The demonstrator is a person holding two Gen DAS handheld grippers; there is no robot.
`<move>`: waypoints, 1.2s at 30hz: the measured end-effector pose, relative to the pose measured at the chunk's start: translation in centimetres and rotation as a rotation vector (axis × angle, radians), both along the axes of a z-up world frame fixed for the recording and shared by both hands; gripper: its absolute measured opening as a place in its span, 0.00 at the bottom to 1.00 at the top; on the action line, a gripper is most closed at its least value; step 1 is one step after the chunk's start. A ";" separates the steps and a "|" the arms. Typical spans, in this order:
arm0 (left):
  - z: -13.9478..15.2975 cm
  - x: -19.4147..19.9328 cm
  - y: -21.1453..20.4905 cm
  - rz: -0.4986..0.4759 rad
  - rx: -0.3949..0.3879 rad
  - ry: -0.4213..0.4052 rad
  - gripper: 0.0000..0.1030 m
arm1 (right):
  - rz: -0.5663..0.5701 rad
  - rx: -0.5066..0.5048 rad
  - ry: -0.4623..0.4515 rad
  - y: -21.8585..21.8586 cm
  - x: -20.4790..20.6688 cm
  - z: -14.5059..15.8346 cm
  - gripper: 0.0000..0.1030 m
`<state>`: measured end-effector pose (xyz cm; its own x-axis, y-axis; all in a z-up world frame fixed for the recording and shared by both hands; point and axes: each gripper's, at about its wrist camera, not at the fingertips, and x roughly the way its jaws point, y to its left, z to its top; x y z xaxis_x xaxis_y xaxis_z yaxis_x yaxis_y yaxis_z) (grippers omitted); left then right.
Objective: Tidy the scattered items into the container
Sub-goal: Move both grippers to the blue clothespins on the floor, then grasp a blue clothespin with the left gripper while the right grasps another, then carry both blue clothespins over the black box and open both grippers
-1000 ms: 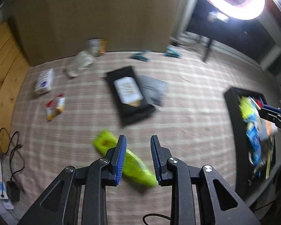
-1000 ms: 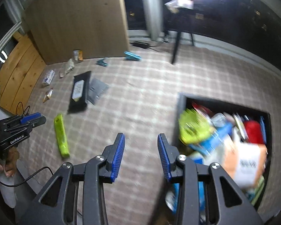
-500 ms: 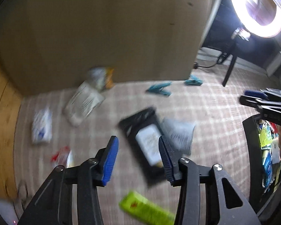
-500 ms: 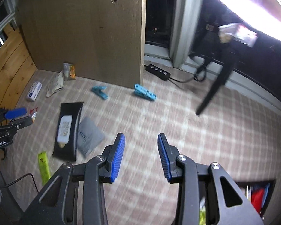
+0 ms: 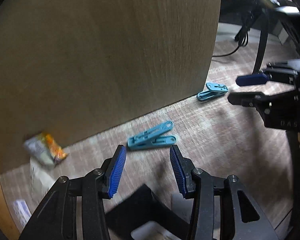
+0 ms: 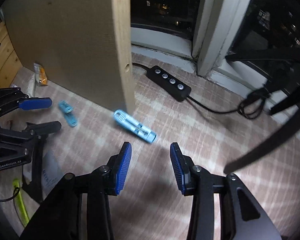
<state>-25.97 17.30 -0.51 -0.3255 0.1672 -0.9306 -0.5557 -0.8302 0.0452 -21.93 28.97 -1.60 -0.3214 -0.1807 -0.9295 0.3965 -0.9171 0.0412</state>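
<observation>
Left gripper [image 5: 148, 170]: jaws apart, empty, above near clip [image 5: 152, 137].
Right gripper [image 6: 150, 167]: jaws opening, empty, just short of far clip [image 6: 135, 127].
Floor [image 6: 190, 132]: checked mat.

We hold the left gripper [image 5: 148, 170] at the bottom centre of its own view, tilted steeply downward, its blue-padded jaws parted with nothing between them. In the right wrist view it shows at the left edge [image 6: 43, 115]. Our right gripper [image 6: 151, 167] also points steeply down from the bottom centre of its frame, its empty jaws opening. It shows at the right edge [image 5: 238, 90] of the left view.
</observation>
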 end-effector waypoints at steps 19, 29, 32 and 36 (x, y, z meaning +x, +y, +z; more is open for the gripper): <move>-0.4 0.9 1.5 -0.061 0.049 0.010 0.28 | 0.041 -0.081 -0.040 -1.4 -1.0 -1.1 0.24; 0.2 2.0 1.0 -0.015 0.065 0.000 0.09 | 0.009 -0.126 -0.040 -1.4 0.5 -0.7 0.16; 0.4 2.2 0.9 0.000 0.061 -0.005 0.09 | 0.002 -0.137 -0.030 -1.3 1.4 -0.1 0.13; 1.2 2.8 0.6 0.020 0.082 -0.006 0.09 | -0.035 -0.159 -0.033 -0.5 2.2 0.6 0.12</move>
